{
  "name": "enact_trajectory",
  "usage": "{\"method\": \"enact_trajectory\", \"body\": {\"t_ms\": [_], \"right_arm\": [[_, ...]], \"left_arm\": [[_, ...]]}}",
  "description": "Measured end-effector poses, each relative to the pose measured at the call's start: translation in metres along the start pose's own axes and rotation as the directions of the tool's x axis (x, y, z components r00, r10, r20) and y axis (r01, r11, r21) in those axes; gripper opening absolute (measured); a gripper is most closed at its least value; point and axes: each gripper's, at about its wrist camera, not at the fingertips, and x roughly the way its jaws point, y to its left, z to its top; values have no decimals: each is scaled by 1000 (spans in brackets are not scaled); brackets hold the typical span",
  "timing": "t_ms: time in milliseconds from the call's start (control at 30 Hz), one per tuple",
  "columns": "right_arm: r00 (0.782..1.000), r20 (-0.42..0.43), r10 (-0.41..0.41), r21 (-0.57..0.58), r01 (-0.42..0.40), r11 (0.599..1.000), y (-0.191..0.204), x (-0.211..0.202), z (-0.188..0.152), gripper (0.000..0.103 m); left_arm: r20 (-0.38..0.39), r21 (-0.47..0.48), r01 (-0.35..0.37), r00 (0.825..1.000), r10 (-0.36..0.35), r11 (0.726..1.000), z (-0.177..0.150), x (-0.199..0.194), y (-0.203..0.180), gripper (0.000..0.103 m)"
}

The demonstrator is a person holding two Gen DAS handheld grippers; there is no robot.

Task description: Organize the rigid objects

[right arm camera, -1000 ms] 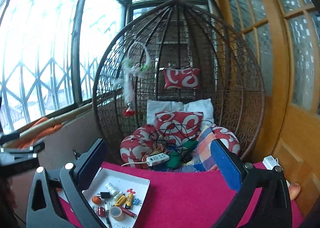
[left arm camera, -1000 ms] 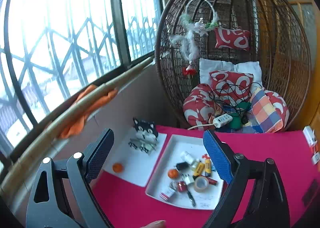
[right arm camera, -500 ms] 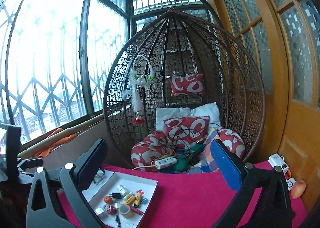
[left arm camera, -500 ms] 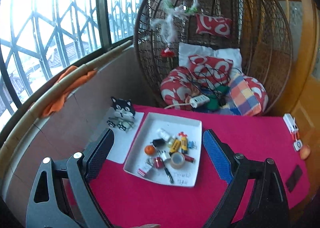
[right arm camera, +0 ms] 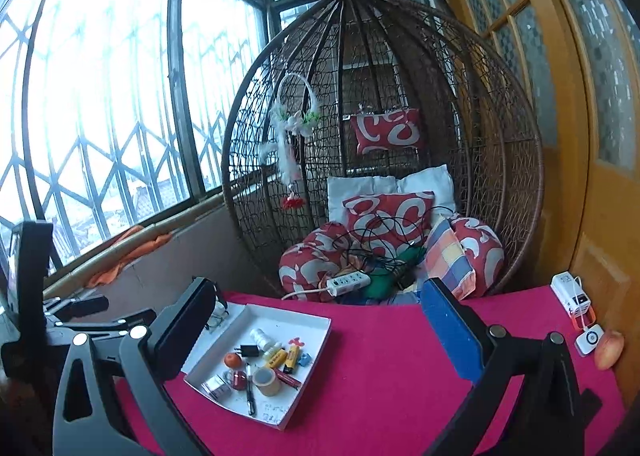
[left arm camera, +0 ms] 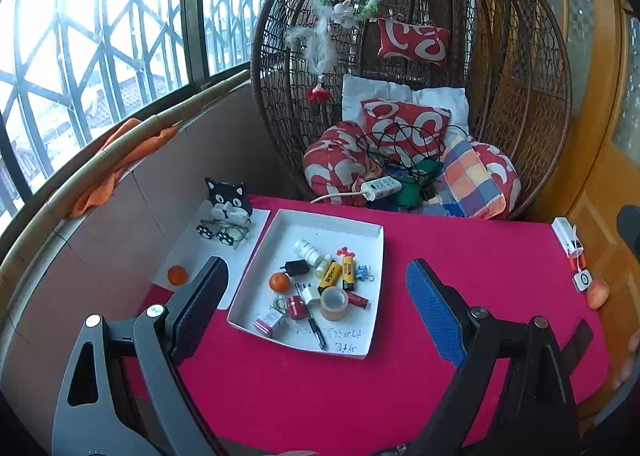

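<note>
A white square tray (left arm camera: 276, 232) sits on the red table and also shows in the right wrist view (right arm camera: 316, 340). It holds several small objects: a tape roll (left arm camera: 334, 301), an orange ball (left arm camera: 279, 282), yellow batteries (left arm camera: 339, 273), a black plug (left arm camera: 297, 267), a pen (left arm camera: 312, 323) and a white bottle (left arm camera: 307, 250). My left gripper (left arm camera: 316, 304) is open and empty, held above the tray's near side. My right gripper (right arm camera: 316, 328) is open and empty, to the right of and behind the tray. The left gripper's body shows at the left in the right wrist view (right arm camera: 60, 320).
A white sheet (left arm camera: 208, 248) left of the tray carries a black cat figure (left arm camera: 227, 208) and an orange ball (left arm camera: 177, 275). A wicker hanging chair (left arm camera: 416, 96) with cushions stands behind the table. A white charger (left arm camera: 568, 236) and a peach (left arm camera: 598, 293) lie at the right edge.
Both grippers have pulled back and risen, so the tray and table look smaller and sit more central. Both stay open and empty. No object on the table has moved.
</note>
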Motion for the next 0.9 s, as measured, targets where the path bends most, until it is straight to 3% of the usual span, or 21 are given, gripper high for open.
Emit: {"method": "enact_trajectory", "body": {"t_ms": [900], "right_arm": [[997, -77, 17, 14, -16, 1000, -8, 7, -14, 103]], "left_arm": [[-65, -1, 15, 998, -15, 1000, -10, 10, -8, 91]]}}
